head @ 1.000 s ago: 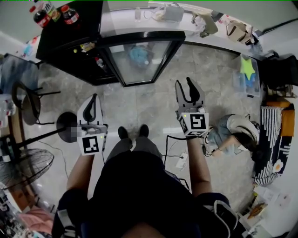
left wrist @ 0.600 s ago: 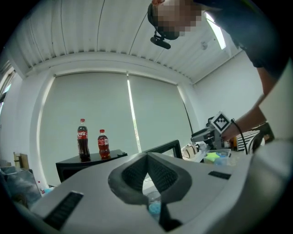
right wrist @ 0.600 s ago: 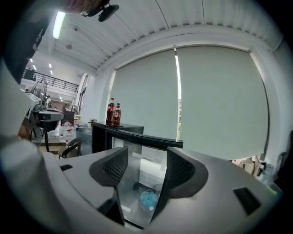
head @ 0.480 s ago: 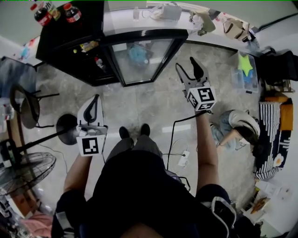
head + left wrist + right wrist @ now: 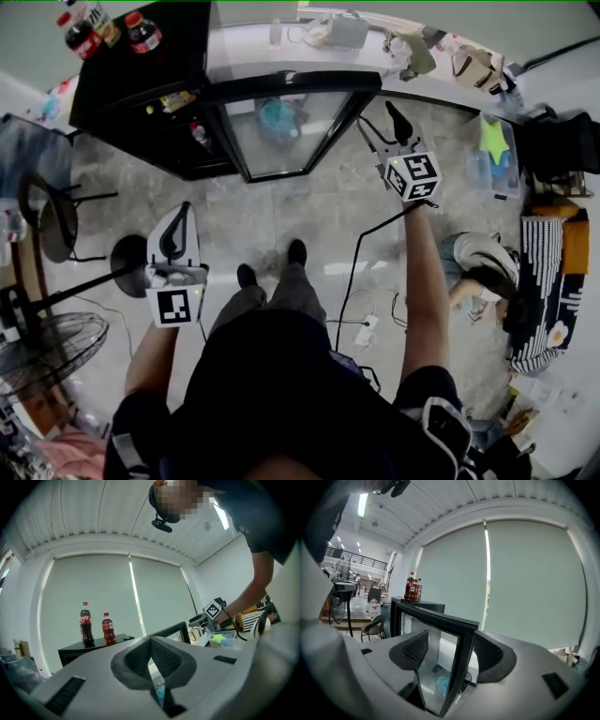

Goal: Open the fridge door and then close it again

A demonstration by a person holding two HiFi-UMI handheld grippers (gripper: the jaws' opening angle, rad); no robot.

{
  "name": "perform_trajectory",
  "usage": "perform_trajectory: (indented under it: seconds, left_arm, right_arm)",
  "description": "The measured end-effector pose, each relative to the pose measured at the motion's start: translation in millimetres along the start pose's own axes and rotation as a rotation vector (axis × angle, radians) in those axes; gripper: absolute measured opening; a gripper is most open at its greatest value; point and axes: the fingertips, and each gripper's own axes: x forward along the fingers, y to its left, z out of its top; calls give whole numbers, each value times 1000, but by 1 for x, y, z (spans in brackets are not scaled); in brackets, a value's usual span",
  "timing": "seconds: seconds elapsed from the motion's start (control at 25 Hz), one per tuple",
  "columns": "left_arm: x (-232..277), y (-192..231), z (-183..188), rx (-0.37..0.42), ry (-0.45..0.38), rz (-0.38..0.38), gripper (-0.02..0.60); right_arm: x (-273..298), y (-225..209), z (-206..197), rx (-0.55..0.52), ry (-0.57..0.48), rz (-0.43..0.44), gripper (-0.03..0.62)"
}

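A black fridge (image 5: 141, 80) with two cola bottles (image 5: 141, 30) on top stands at the back left. Its glass door (image 5: 291, 122) stands swung open toward me. My right gripper (image 5: 380, 120) has reached the door's free edge. Its jaws have just been opening and now stand wide. In the right gripper view the door's edge (image 5: 461, 663) runs between the fingers of the right gripper (image 5: 449, 654), and neither pad presses on it. My left gripper (image 5: 181, 223) is shut and empty at my left side, well short of the fridge. It (image 5: 151, 660) points level toward the bottles (image 5: 85, 623).
A chair (image 5: 56, 211) and a floor fan (image 5: 52, 337) stand at the left. A person (image 5: 487, 272) sits on the floor at the right, beside a clear box (image 5: 492, 155). A cable and power strip (image 5: 364, 330) lie by my feet. A cluttered counter (image 5: 403, 42) runs behind.
My right gripper moved forward from mid-floor to the door's free edge, and its jaws widened. I stepped forward a little. The left gripper stayed shut and almost still.
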Motion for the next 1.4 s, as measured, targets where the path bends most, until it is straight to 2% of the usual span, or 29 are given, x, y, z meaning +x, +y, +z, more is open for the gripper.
perform_trajectory:
  seconds: [0.28, 0.6, 0.76, 0.88, 0.96, 1.2, 1.4]
  left_arm:
    - [31, -10, 3, 10, 35, 99, 21]
    - [51, -26, -7, 36, 97, 135, 21]
    - [56, -28, -9, 53, 120, 151, 21]
    - [58, -27, -10, 68, 130, 162, 22]
    - [59, -25, -10, 75, 137, 168, 21]
    - [59, -24, -14, 78, 144, 174, 22]
    - [57, -25, -14, 73, 141, 164, 21]
  right_arm:
    - [44, -41, -29, 46, 1, 175, 334]
    - [76, -52, -50, 15, -6, 392, 330]
    - [87, -50, -57, 9, -2, 471, 319]
    - [94, -48, -56, 13, -15, 515, 298]
    - [96, -44, -55, 12, -22, 549, 242]
    - [96, -40, -54, -2, -23, 556, 239]
    - [86, -35, -55, 7, -18, 525, 239]
